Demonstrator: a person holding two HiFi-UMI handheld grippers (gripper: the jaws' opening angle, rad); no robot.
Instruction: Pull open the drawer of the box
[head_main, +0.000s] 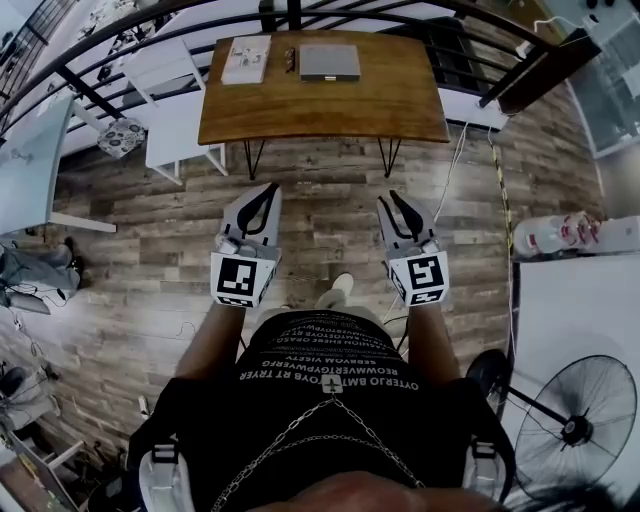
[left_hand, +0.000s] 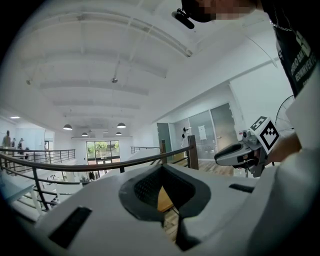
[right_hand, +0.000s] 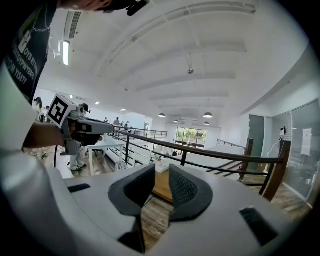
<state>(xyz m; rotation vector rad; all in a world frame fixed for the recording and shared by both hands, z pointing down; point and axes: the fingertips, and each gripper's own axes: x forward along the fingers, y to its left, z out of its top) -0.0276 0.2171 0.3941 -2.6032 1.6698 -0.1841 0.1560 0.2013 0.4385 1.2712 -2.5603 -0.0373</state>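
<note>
Head view: the person is standing on plank flooring and holding both forearms straight out from the torso, side by side and well apart, both claws aiming at the far wooden table (head_main: 320, 115). The left gripper (head_main: 270, 190) is showing its fingertips meeting, with a leaf-shaped hollow behind them. The right gripper (head_main: 393, 198) is sitting level with it, tips slightly parted. The grey box (head_main: 329, 62) is lying on the far part of the tabletop, right of a white book (head_main: 246, 58), well beyond both claws; its drawer is too small to make out. A floor fan (head_main: 575, 425) is standing near right. Only this view is showing the box. Left gripper view: the jaws are closing tip to tip on nothing, with a sliver of table edge showing through the hollow. It is also taking in a dark railing (left_hand: 100, 165), ceiling lamps, and the right gripper out to the right. Right gripper view: the jaws are standing narrowly apart and empty, the table edge lying between them, the left gripper at the left.
</note>
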